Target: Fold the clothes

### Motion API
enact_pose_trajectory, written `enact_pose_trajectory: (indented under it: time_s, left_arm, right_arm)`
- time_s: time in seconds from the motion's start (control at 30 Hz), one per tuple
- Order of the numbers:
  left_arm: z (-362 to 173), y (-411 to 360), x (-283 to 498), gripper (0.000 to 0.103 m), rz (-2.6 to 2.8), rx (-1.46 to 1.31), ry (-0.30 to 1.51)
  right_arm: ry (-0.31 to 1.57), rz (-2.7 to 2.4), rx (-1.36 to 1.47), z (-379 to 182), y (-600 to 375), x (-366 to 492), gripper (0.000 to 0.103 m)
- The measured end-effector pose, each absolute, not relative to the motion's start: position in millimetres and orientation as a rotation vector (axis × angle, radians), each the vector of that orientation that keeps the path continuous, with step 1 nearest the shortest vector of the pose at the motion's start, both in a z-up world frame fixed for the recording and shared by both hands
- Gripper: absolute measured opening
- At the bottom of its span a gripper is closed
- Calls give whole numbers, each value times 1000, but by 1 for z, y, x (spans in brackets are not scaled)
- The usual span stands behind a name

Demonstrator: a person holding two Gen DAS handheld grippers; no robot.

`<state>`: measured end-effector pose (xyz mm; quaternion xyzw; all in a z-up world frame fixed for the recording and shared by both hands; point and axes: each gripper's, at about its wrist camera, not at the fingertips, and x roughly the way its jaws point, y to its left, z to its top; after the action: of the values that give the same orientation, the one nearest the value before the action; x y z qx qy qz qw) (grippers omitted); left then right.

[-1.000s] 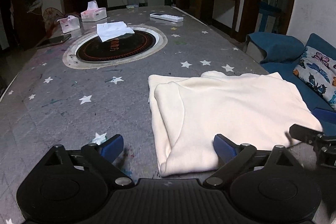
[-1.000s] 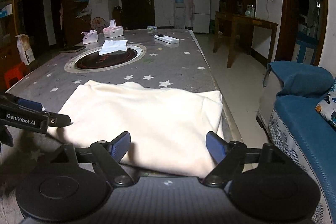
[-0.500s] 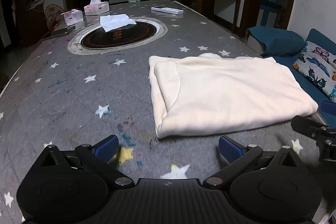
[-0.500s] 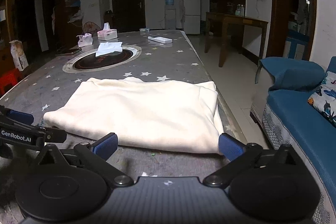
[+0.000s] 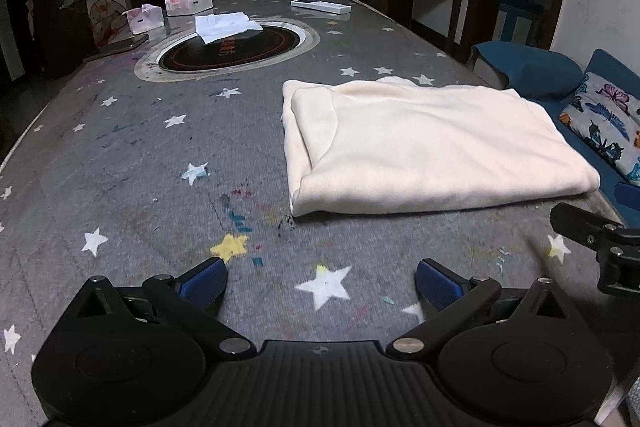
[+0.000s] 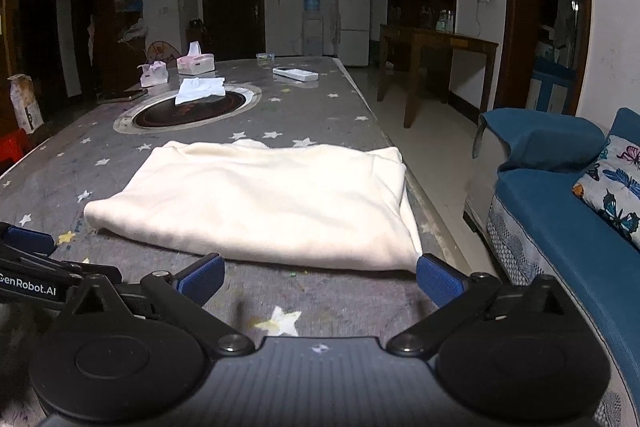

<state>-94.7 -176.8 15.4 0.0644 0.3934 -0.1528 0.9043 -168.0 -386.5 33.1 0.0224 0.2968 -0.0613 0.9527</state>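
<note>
Dim living room, long grey star-printed table (image 5: pixel 132 163): the cream fleece garment (image 5: pixel 432 151) lies folded into a flat rectangle near its sofa-side edge. Left gripper (image 5: pixel 322 281) and right gripper (image 6: pixel 320 277) hover just short of it, fingers spread wide, holding nothing. Folding looks nearly finished; a further half-fold would need both near corners pinched

Both units, the left gripper (image 5: pixel 322 281) and right gripper (image 6: pixel 320 277), present black ribbed housings, round pivot discs, silver screws, blue finger pads (image 5: pixel 204 283) and white "GenRobot.AI" lettering.
</note>
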Motion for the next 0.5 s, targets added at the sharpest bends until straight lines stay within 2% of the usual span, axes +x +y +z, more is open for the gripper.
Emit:
enact_pose_trajectory:
  time_s: [0.5]
  left_arm:
    - [14, -177, -107, 103, -309, 148, 797]
  right_arm:
    - [619, -109, 59, 32, -377, -181, 103]
